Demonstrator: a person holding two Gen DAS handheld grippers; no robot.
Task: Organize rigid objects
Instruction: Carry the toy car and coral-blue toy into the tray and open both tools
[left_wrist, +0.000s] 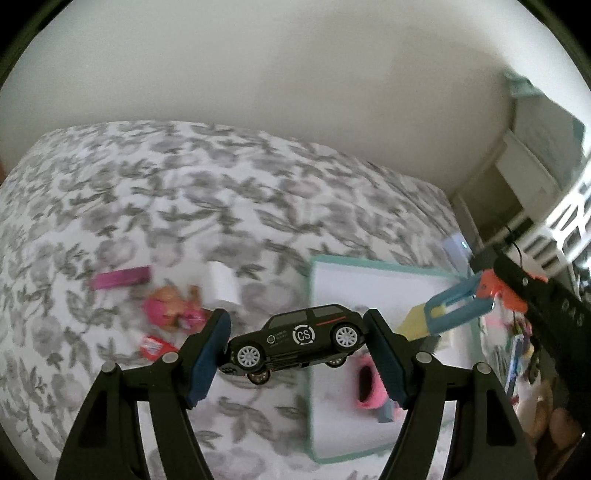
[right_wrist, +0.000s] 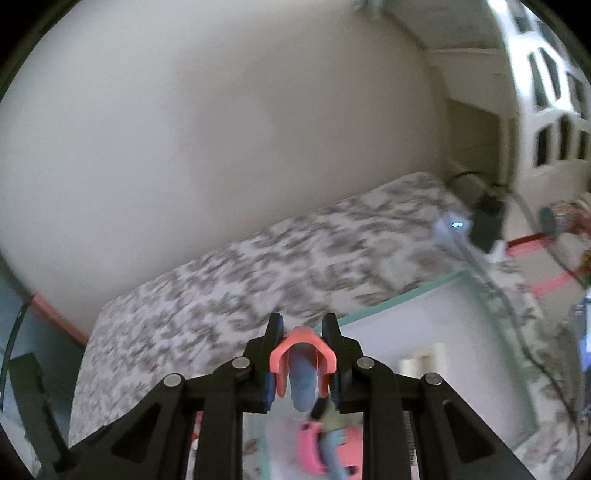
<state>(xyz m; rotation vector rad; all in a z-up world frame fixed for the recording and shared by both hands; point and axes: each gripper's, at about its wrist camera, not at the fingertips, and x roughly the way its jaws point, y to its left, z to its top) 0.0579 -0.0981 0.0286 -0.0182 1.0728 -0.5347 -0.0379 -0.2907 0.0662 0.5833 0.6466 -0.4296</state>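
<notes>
Left tool (left_wrist: 297, 345) pinches the black toy SUV (left_wrist: 295, 338) bumper-to-bumper over the tray's (left_wrist: 384, 273) left edge, so it could pivot out. Right tool (right_wrist: 302, 354) clamps a blue-and-orange plastic toy (right_wrist: 302, 363); they might collide over the floral bed (left_wrist: 147, 192).

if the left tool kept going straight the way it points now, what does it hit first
Probably the flowered bedcover, near the left edge of the white tray. The left tool holds a black toy car in the air, so the car would land first; blur leaves depth unclear.
</notes>
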